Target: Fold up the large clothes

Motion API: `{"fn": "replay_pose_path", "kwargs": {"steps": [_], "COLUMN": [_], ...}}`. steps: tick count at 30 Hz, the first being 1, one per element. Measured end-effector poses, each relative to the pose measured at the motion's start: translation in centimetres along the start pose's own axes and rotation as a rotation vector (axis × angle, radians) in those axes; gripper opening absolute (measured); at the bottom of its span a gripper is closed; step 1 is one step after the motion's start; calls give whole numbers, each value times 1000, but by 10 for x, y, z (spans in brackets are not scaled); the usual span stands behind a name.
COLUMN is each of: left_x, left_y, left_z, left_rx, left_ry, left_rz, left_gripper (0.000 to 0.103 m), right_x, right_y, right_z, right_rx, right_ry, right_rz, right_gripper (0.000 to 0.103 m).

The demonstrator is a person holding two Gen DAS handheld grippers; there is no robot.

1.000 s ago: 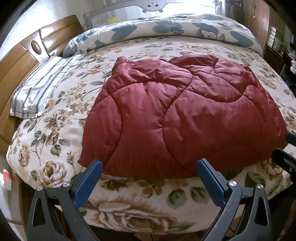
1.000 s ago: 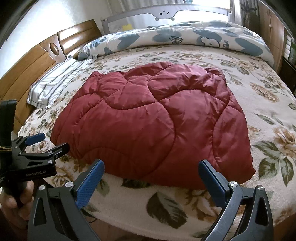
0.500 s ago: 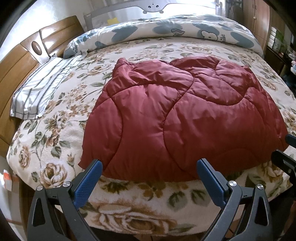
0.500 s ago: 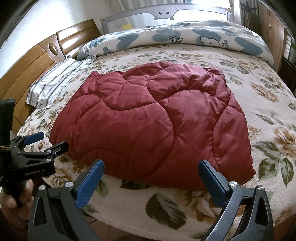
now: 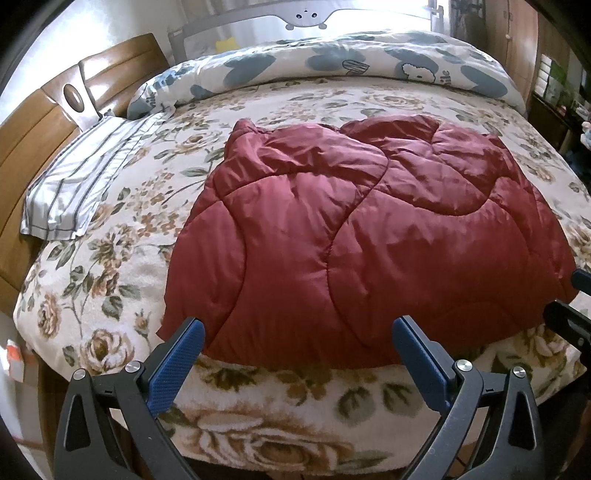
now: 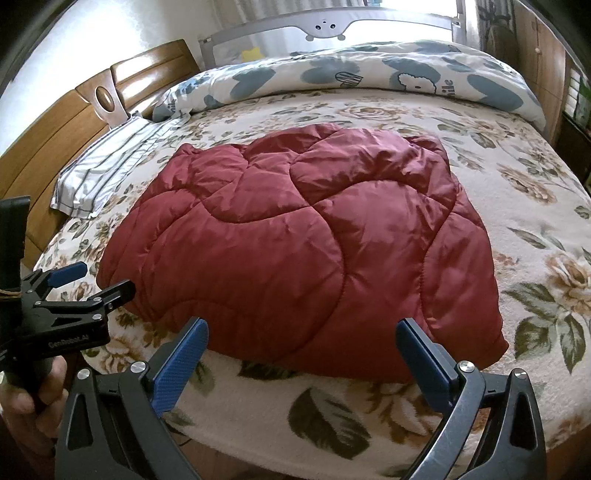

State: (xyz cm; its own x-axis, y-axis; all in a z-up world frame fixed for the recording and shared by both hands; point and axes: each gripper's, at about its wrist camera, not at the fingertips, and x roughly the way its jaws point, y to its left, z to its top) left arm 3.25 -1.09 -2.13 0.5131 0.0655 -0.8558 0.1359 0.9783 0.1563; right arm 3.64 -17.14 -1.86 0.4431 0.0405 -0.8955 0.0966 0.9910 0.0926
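Note:
A dark red quilted padded garment (image 5: pixel 369 236) (image 6: pixel 303 251) lies spread and puffy on the floral bed cover, its near hem close to the bed's front edge. My left gripper (image 5: pixel 299 339) hovers open just in front of that hem, nothing between its blue pads. My right gripper (image 6: pixel 301 341) is likewise open before the hem, further right. In the right wrist view the left gripper (image 6: pixel 90 284) shows at the left, held by a hand (image 6: pixel 26 406), open near the garment's left corner. The right gripper's tips (image 5: pixel 576 299) peek in at the left view's right edge.
The floral bed cover (image 5: pixel 110 258) spans the whole bed. A striped pillow (image 5: pixel 85 177) lies at the left by the wooden headboard (image 5: pixel 44 122). A rolled blue-and-white duvet (image 5: pixel 332 66) runs along the far side under a grey bed rail (image 6: pixel 325 26). Wooden cabinets (image 6: pixel 539 55) stand at right.
Both grippers have drifted slightly; the garment sits a little lower and nearer in the views. Nothing was grasped and the jaws stay wide apart.

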Motion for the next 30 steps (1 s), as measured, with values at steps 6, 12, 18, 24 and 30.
{"fn": "replay_pose_path", "kwargs": {"steps": [6, 12, 18, 24, 30], "left_x": [1, 1, 1, 1, 1], "left_y": [0, 0, 1, 1, 0], "left_z": [1, 1, 1, 2, 3], "left_rx": [-2, -2, -2, -1, -3], "left_ry": [2, -1, -1, -1, -1], "left_rz": [-1, 1, 0, -1, -2], "left_gripper": [102, 102, 102, 102, 102], "right_x": [1, 0, 2, 1, 2], "right_y": [-2, -2, -5, -4, -6], "right_z": [1, 1, 4, 4, 5], "right_rx": [2, 0, 3, 2, 2], "right_ry": [0, -2, -1, -3, -3], "right_rz": [-2, -1, -1, -2, -1], "right_gripper": [102, 102, 102, 102, 102]}}
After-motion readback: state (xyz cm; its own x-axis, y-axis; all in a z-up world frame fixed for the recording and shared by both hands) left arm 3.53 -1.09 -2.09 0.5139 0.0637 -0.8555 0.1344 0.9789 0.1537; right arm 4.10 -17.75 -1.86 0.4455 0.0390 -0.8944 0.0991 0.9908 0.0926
